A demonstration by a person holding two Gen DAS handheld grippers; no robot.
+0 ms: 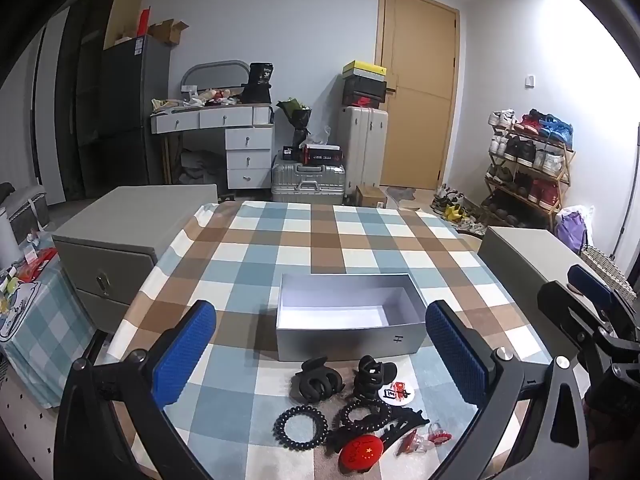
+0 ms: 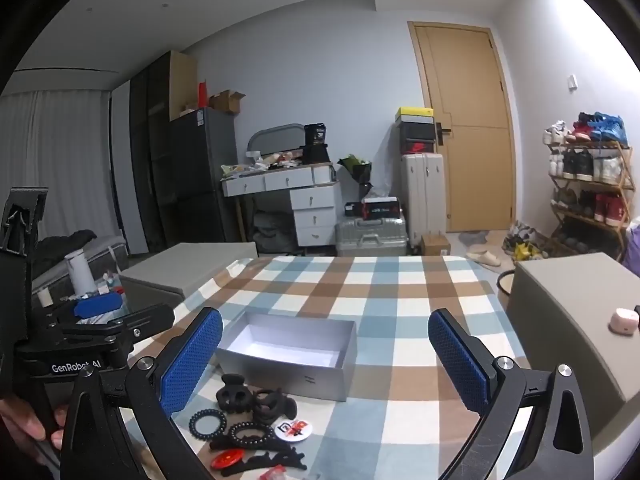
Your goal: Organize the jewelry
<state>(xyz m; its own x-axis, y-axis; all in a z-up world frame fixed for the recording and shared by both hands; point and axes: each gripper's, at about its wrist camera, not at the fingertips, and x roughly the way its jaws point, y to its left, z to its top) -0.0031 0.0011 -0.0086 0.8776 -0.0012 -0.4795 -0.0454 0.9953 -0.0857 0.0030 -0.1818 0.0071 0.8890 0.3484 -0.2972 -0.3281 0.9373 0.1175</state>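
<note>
Hovering with jaws wide and empty, both grippers (image 1: 320, 356) (image 2: 325, 356) face the open box (image 1: 350, 322), set mid-frame to receive the hair clips (image 1: 318, 380) heaped at lower centre.

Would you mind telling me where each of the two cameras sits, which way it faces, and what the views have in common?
Left wrist: on the left gripper, looking forward between its open blue pads over the accessory pile to the open grey box; the right gripper shows at the right edge.
Right wrist: on the right gripper, further right, facing the same way; the left gripper and the person's hand show at left.
Shared: box, pile, checked tablecloth, door.
</note>
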